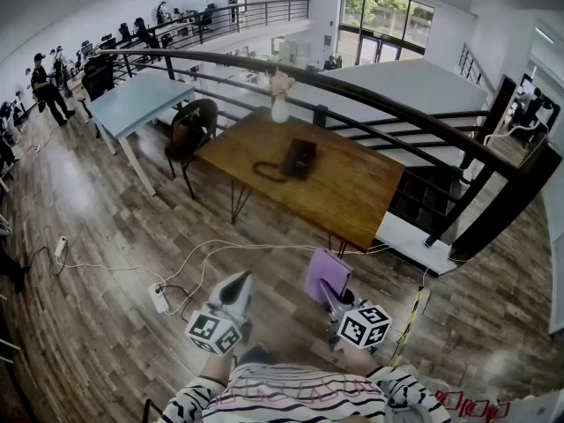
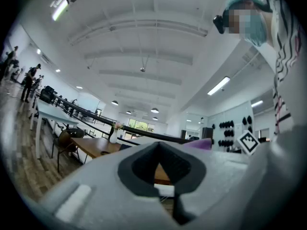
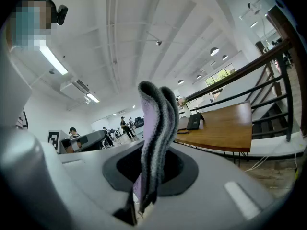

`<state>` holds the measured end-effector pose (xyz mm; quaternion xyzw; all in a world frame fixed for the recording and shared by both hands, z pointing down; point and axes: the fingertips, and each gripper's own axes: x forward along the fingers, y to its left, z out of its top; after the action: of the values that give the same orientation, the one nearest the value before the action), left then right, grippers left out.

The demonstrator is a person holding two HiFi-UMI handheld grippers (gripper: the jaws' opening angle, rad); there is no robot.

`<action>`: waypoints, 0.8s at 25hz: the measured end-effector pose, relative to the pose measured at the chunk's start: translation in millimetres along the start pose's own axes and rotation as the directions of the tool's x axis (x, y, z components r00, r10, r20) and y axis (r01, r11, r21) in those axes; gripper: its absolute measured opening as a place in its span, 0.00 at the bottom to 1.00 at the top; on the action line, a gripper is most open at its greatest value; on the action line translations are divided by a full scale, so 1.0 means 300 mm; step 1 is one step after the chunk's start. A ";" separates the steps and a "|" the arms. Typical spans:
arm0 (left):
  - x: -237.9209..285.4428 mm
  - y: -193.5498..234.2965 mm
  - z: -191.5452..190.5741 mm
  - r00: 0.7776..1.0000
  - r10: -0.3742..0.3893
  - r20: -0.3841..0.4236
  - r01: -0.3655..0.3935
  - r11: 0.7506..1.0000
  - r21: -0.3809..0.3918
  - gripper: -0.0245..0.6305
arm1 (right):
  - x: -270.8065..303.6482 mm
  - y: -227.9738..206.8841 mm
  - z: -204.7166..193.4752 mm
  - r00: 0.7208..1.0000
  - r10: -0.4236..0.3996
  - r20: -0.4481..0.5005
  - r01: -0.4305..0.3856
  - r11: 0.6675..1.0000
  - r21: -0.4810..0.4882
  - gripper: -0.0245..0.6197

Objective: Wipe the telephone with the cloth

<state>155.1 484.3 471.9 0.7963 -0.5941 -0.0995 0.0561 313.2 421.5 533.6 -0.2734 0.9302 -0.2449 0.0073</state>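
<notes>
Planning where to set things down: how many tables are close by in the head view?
2. The wooden table carrying the telephone stands ahead; a pale blue table stands beyond its left end. Distant desks may be hidden.

Black telephone (image 1: pixel 299 159) on wooden table (image 1: pixel 352 196), purple cloth (image 1: pixel 327 274) upright in right gripper (image 3: pixel 145 193)

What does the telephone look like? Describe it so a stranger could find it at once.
Look for the brown wooden table that stands along the dark railing. Near its middle lies the telephone, with a white vase of flowers at the far edge behind it. It is the only black, boxy thing on the tabletop, and a dark cord loops out from its left side.
</notes>
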 end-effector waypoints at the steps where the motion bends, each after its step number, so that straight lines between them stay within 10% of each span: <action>1: 0.008 0.002 0.000 1.000 0.002 0.004 -0.002 1.000 -0.001 0.04 | 0.007 -0.005 0.009 1.000 0.006 -0.001 -0.006 1.000 -0.006 0.12; 20: 0.244 0.585 0.136 0.997 -0.074 0.008 0.074 0.997 -0.038 0.04 | 0.596 -0.015 0.113 0.997 -0.077 0.009 0.077 0.997 0.016 0.12</action>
<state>1.8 364.9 462.0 0.8161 -0.5625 -0.1153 0.0657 168.5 311.2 527.3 -0.3101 0.9169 -0.2511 0.0046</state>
